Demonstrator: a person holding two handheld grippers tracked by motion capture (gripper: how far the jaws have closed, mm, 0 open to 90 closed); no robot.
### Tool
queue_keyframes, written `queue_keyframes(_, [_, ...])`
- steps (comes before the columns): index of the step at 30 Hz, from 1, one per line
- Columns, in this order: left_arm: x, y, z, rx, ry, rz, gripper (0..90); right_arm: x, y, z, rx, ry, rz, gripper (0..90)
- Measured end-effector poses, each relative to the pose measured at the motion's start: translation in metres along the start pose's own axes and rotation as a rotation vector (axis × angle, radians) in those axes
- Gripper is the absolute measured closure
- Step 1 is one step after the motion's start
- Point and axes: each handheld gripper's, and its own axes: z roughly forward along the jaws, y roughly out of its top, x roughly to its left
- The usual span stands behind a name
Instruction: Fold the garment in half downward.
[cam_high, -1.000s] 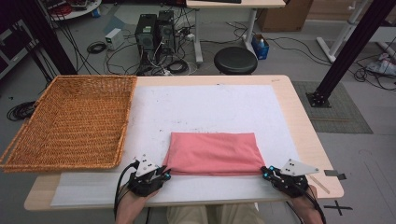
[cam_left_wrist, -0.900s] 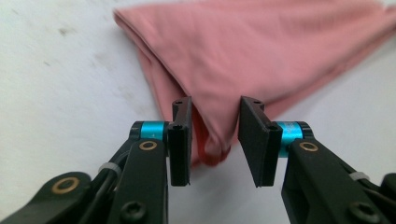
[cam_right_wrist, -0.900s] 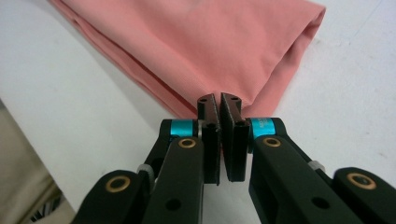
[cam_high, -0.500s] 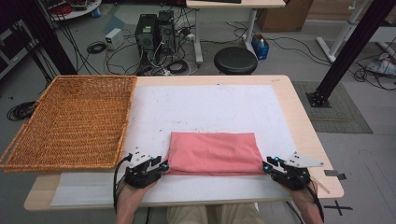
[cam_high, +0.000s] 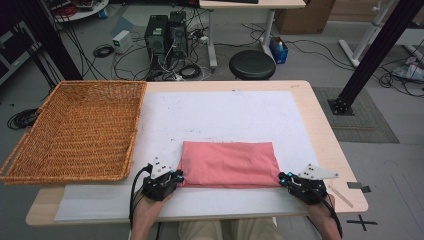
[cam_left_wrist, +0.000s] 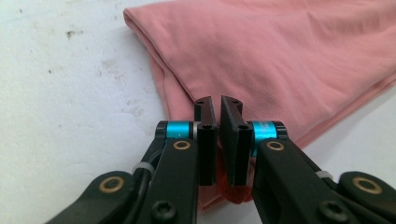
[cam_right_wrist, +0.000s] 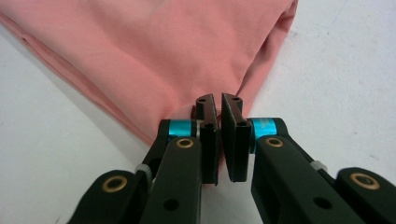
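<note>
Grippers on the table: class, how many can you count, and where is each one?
2. The left gripper is shut on the pink cloth's near left corner; the right gripper is shut on its near right corner.

Matt pink cloth (cam_high: 229, 163), rough wicker basket (cam_high: 75, 130)

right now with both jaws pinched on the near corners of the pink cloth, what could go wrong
The left gripper and right gripper each hold only a thin bite at a near corner of the folded pink cloth, so a corner could slip out on lifting. The jaws may have caught only some layers, and the fold could fall open. If it goes to the wicker basket, the slack middle may drag on the rim.
</note>
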Motion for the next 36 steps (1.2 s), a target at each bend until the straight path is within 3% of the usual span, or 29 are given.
queue_keyframes(3, [-0.002,0.003,0.0,-0.012,-0.033,0.038,72.1,0.001,0.002,-0.002,-0.019,0.004,-0.003,72.6])
queue_keyframes(6, [-0.004,0.007,0.005,0.022,-0.056,0.053,66.3,0.003,0.004,-0.002,-0.035,0.007,-0.001,68.1])
queue_keyframes(11, [-0.004,0.007,0.016,0.089,-0.061,0.039,62.5,0.004,0.006,0.007,0.025,0.009,-0.001,65.6])
queue_keyframes(13, [-0.004,0.007,0.017,0.087,-0.043,0.029,64.3,0.005,0.005,0.007,0.023,0.021,-0.007,73.5])
queue_keyframes(14, [-0.004,0.007,0.017,0.087,-0.043,0.029,69.6,0.005,0.005,0.007,0.023,0.021,-0.007,73.5])
queue_keyframes(15, [-0.006,0.007,0.016,0.086,-0.035,0.057,74.5,0.006,0.004,0.007,0.015,0.037,-0.016,81.4])
queue_keyframes(17, [-0.007,0.009,0.014,0.074,-0.022,0.067,83.3,0.006,0.004,0.007,0.017,0.038,-0.023,83.2])
queue_keyframes(19, [-0.005,0.011,0.011,0.064,-0.002,0.076,85.6,0.005,0.004,0.006,0.015,0.045,-0.011,85.7])
queue_keyframes(23, [0.003,0.014,0.001,0.033,0.039,0.071,86.1,0.002,0.007,0.002,-0.005,0.023,-0.009,88.1])
queue_keyframes(28, [0.01,0.007,0.003,0.052,0.027,0.051,85.9,0.003,0.006,0.005,0.019,0.01,-0.014,88.2])
queue_keyframes(31, [0.01,0.009,0.0,0.016,0.039,0.027,85.6,0.002,0.006,0.003,0.009,0.009,-0.008,87.6])
queue_keyframes(34, [0.008,0.012,-0.004,0.0,0.044,0.031,85.0,0.002,0.006,0.0,-0.005,-0.003,-0.008,86.2])
queue_keyframes(36, [0.006,0.014,-0.009,-0.01,0.036,0.022,76.2,0.001,0.008,-0.007,-0.034,-0.013,0.011,80.3])
